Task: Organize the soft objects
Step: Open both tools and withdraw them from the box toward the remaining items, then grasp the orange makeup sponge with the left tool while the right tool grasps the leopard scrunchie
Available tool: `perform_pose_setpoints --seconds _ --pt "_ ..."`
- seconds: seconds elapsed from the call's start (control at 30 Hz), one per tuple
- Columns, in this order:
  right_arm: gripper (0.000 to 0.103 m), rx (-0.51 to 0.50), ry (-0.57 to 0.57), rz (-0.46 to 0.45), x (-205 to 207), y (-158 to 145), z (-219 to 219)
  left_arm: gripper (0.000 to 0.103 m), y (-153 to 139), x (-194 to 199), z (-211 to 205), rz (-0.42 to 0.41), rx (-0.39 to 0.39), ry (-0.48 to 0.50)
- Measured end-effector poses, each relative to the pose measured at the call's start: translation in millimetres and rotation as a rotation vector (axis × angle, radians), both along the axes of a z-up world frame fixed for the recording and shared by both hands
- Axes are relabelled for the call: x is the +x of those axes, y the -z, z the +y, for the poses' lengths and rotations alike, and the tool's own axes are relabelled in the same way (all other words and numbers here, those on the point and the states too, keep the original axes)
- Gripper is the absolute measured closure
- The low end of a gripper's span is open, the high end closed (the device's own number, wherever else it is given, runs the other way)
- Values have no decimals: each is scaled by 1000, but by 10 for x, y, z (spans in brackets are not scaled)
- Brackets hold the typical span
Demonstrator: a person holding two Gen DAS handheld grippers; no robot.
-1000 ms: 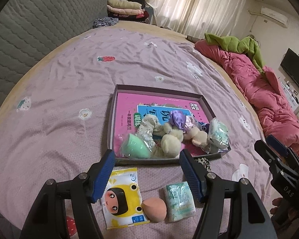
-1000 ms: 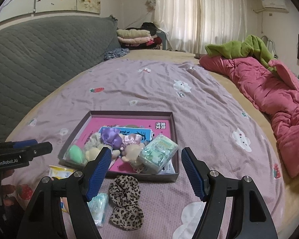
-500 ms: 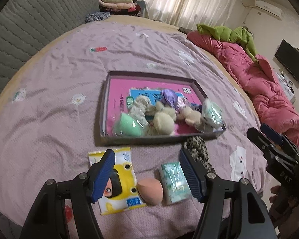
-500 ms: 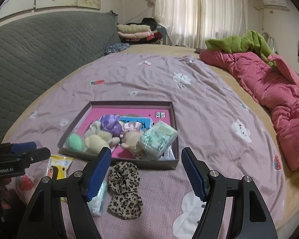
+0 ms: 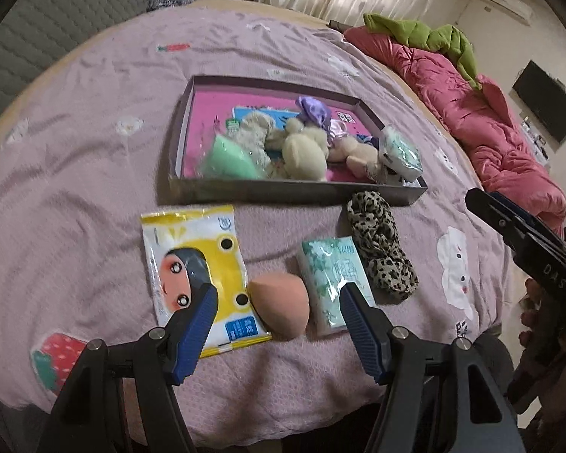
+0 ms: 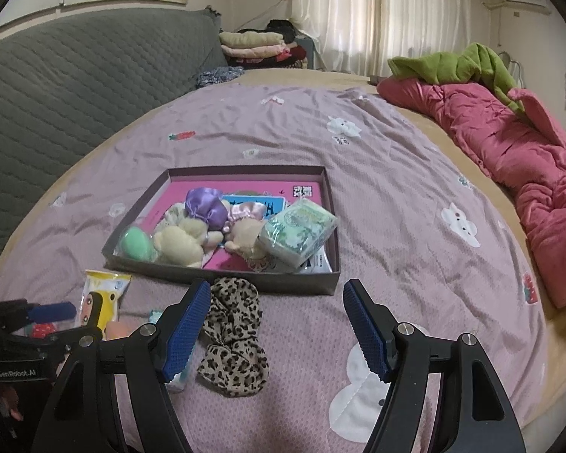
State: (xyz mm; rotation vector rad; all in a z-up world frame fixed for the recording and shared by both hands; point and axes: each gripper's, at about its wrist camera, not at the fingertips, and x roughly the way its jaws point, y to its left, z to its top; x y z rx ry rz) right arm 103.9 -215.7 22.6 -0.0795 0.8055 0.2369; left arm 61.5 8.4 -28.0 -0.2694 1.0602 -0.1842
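My left gripper: jaws wide apart, nothing between the pads; I hold it tilted down over the near edge of the bed, above the peach sponge.
My right gripper: jaws spread wide too, empty; the leopard scrunchie lies just below and left of the gap.
Peach sponge: egg-shaped, lying on the bedspread, touching the yellow packet on its left and close beside the tissue pack on its right.
Yellow packet: flat, cartoon face on it, lying in front of the box's near left corner.
Tissue pack: pale green, flat on the cover, between the sponge and the scrunchie.
Leopard scrunchie: loose on the cover, just outside the box's near wall.
Box: shallow, dark-walled, pink inside, in the middle of the bed.
Inside the box: a green sponge, cream plush pieces, a purple satin scrunchie and a second tissue pack leaning at the right side.
Pink quilt: bunched along the bed's far right edge.
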Motion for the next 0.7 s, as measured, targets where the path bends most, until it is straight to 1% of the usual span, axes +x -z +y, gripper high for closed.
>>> perform_pose_setpoints --seconds 0.1,0.17,0.23,0.3,0.37,0.5,0.7 --pt "29 1 -1 8 7 32 13 39 43 -9 2 5 -15 4" --pt "29 -3 -2 14 13 54 20 45 64 1 -10 9 -19 10" --pt "29 -4 -3 19 18 80 24 49 76 9 -30 -1 -33 23" --pt "29 -10 -5 30 28 122 36 51 107 32 -39 7 -44 32" --pt "29 -19 -9 40 38 167 49 61 148 49 -41 25 -73 40" --pt "29 -21 -14 69 59 283 72 62 217 71 -86 48 -68 51" --pt "29 -35 -35 116 79 472 126 62 257 115 -85 66 -50 25"
